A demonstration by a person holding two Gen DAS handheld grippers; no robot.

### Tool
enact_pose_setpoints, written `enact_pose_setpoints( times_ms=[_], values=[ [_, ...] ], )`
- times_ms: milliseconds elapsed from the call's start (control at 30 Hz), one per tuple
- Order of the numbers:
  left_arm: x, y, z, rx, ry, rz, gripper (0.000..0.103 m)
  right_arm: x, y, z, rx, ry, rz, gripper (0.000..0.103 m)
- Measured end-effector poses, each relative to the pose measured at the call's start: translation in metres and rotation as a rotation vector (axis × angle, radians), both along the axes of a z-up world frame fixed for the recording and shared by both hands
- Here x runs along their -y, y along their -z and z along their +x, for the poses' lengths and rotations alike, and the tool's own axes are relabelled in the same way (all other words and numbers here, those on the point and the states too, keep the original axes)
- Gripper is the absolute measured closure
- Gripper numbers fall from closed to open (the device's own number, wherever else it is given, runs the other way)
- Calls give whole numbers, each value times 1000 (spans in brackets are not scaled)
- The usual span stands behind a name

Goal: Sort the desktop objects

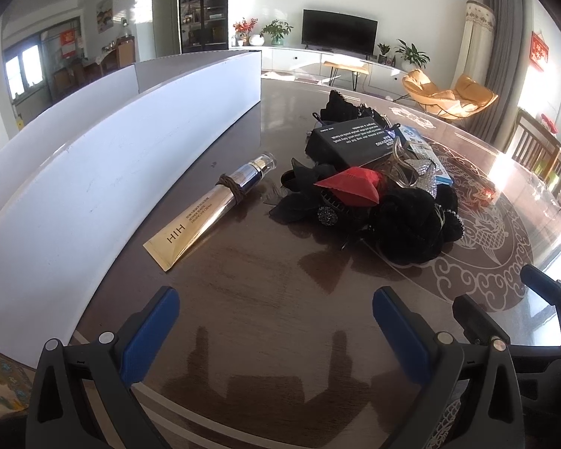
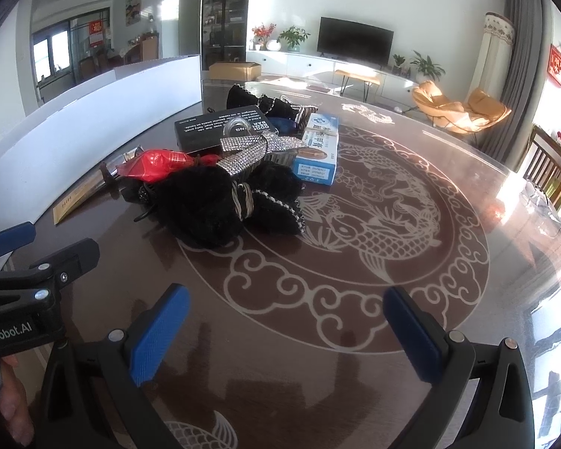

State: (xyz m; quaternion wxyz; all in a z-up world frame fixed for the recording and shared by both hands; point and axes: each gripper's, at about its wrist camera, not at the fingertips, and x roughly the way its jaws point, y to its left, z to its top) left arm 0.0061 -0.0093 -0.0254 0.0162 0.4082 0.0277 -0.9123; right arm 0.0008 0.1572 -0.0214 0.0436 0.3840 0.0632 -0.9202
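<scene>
A heap of small things lies mid-table: black fluffy hair pieces (image 1: 411, 220) (image 2: 205, 205), a red packet (image 1: 349, 185) (image 2: 153, 164), a black box with white print (image 1: 353, 140) (image 2: 209, 131), a rhinestone bow (image 2: 254, 151) and a blue-and-white carton (image 2: 318, 149) (image 1: 422, 146). Left of the heap lies a gold-and-silver cream tube (image 1: 209, 211) with a brown hair tie around it. My left gripper (image 1: 276, 333) is open, short of the tube and heap. My right gripper (image 2: 288, 336) is open over the carp pattern, holding nothing.
A long white box wall (image 1: 104, 172) (image 2: 93, 119) runs along the table's left side. The dark glossy table (image 2: 467, 172) has a carp motif. The right gripper's tool (image 1: 542, 310) shows at the left view's lower right. Wooden chairs (image 2: 549, 164) stand at right.
</scene>
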Motion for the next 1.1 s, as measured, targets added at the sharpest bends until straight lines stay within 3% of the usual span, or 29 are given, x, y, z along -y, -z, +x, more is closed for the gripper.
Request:
enact_pose_setpoints(
  times_ms=[233, 467, 667, 800, 900, 1100],
  values=[
    [6, -8, 4, -35, -23, 7, 0, -4, 0, -2, 3, 7, -21, 0],
    [26, -20, 12, -86, -76, 92, 0, -3, -9, -32, 31, -122, -91, 0],
    [29, -20, 12, -75, -85, 114, 0, 30, -2, -86, 92, -216, 47, 0],
    [28, -19, 12, -67, -85, 107, 0, 25, 11, -104, 123, -217, 26, 0],
    [28, -17, 12, -60, -86, 110, 0, 13, 15, -97, 133, -211, 25, 1],
    [24, -14, 8, -44, -68, 127, 0, -55, 15, -66, 170, -87, -23, 1]
  ],
)
